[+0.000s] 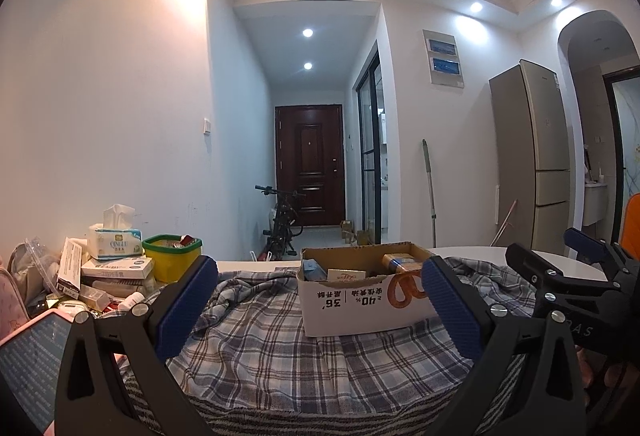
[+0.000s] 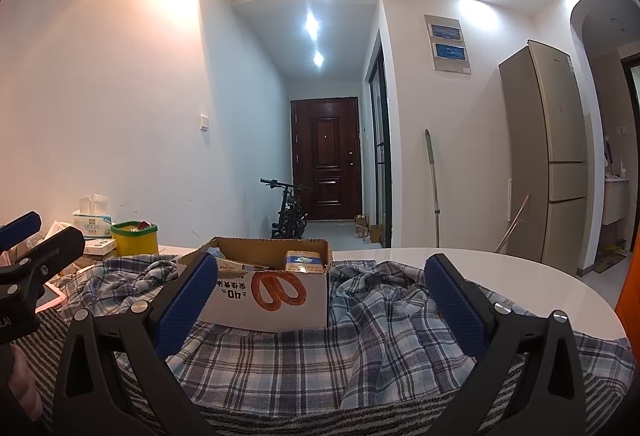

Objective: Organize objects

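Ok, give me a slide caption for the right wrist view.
Open right tool hovering over a plaid cloth, facing a cardboard box on the white table.

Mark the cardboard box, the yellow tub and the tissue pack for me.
cardboard box (image 1: 360,310): left wrist view, on its white printed front wall.
yellow tub (image 1: 170,264): left wrist view, on its yellow side below the green rim.
tissue pack (image 2: 93,226): right wrist view, on the printed front of the pack.
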`<action>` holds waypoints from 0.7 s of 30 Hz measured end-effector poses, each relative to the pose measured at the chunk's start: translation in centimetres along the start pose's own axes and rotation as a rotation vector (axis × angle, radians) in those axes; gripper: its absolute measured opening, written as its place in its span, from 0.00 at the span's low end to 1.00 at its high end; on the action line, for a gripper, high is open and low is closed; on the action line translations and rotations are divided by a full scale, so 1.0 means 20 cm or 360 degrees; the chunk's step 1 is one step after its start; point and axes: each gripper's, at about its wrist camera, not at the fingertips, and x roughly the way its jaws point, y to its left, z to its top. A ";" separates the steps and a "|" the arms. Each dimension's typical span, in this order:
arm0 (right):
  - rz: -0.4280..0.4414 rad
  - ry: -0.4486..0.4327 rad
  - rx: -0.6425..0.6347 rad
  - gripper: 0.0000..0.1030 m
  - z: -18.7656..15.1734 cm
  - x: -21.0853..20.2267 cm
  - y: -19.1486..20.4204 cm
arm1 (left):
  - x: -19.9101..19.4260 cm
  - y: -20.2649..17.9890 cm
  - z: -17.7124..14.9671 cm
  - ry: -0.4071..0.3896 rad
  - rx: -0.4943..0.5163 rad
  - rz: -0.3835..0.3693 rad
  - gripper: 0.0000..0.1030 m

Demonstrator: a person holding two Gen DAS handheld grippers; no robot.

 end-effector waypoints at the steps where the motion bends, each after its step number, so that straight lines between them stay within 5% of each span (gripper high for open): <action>1: 0.0000 -0.0001 -0.0001 1.00 0.00 0.00 0.00 | 0.00 0.00 0.00 0.0005 -0.0007 0.0002 1.00; 21: 0.0000 -0.0025 0.0015 1.00 0.00 -0.02 -0.02 | 0.04 -0.01 -0.01 0.0064 -0.0019 0.0031 1.00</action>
